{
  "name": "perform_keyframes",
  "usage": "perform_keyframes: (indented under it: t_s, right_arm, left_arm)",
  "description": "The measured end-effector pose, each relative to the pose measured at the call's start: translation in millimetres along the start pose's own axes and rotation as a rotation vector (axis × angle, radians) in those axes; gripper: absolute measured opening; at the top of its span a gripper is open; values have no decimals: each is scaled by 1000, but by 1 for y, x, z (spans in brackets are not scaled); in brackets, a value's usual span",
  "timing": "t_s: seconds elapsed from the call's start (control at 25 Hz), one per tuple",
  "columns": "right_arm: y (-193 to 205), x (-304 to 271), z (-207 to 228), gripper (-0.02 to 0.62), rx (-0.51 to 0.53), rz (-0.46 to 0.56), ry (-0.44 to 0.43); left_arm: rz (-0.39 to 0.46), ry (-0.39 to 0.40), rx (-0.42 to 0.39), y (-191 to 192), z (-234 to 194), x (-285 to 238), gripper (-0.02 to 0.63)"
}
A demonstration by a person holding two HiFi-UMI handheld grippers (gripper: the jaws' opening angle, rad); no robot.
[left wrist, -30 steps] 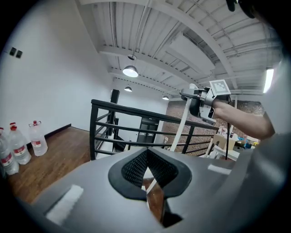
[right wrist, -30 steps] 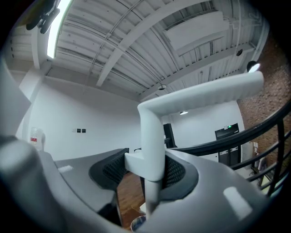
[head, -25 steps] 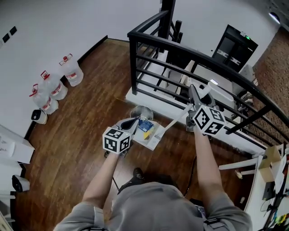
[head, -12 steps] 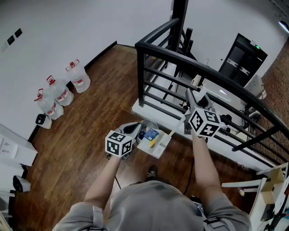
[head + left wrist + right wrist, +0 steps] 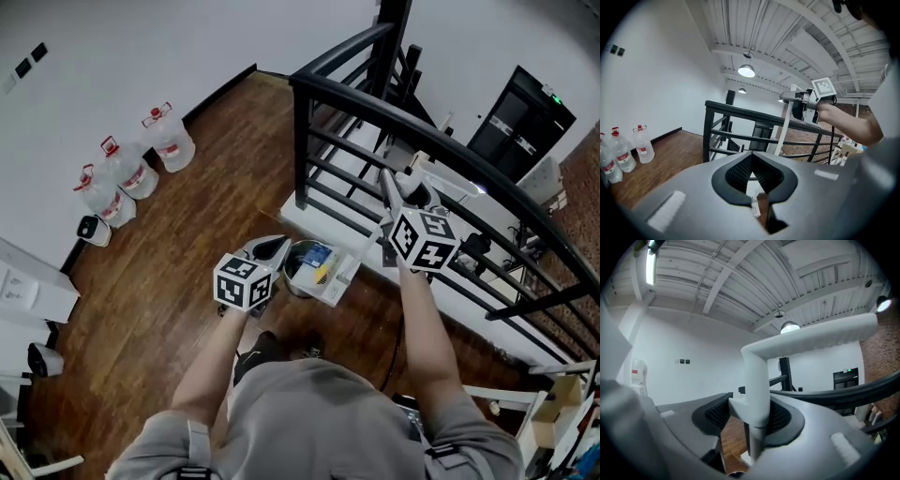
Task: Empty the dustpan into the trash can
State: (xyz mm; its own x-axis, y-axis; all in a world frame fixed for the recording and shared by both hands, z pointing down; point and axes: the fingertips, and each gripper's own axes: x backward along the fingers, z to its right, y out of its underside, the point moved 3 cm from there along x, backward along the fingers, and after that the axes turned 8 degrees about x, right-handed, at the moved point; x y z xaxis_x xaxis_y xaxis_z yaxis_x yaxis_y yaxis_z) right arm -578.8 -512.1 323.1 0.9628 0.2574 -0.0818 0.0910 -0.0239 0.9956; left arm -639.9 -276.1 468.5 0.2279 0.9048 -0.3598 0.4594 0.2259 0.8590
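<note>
A white long-handled dustpan (image 5: 335, 274) holds blue and yellow scraps and hangs partly over a small round trash can (image 5: 298, 261) on the wood floor. My right gripper (image 5: 392, 192) is shut on the dustpan's white handle (image 5: 757, 390), which stands upright between the pads of the right gripper (image 5: 754, 417) and bends into a grip above. My left gripper (image 5: 278, 247) hovers just left of the can, its tips together with nothing between them. In the left gripper view, the left gripper (image 5: 750, 157) points toward the railing, with the right hand and handle beyond.
A black metal railing (image 5: 375, 103) runs diagonally just beyond the can, with a white ledge (image 5: 323, 217) at its foot. Three water jugs (image 5: 131, 169) stand by the left wall. A black door (image 5: 520, 122) is at the back right. My shoe (image 5: 255, 349) is below the can.
Both grippers and the dustpan have moved forward across the floor toward the railing. The pan now overlaps the trash can's rim instead of sitting in front of it.
</note>
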Motion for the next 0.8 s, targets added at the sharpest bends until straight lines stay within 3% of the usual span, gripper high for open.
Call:
perform_keyframes:
  t_s: [0.36, 0.8]
  right_arm:
    - [0, -59, -20, 189, 46, -38, -16]
    - [-12, -210, -92, 189, 147, -97, -34]
  left_arm:
    - [-11, 46, 18, -11, -48, -22, 5]
    - [-19, 132, -22, -73, -139, -37, 5]
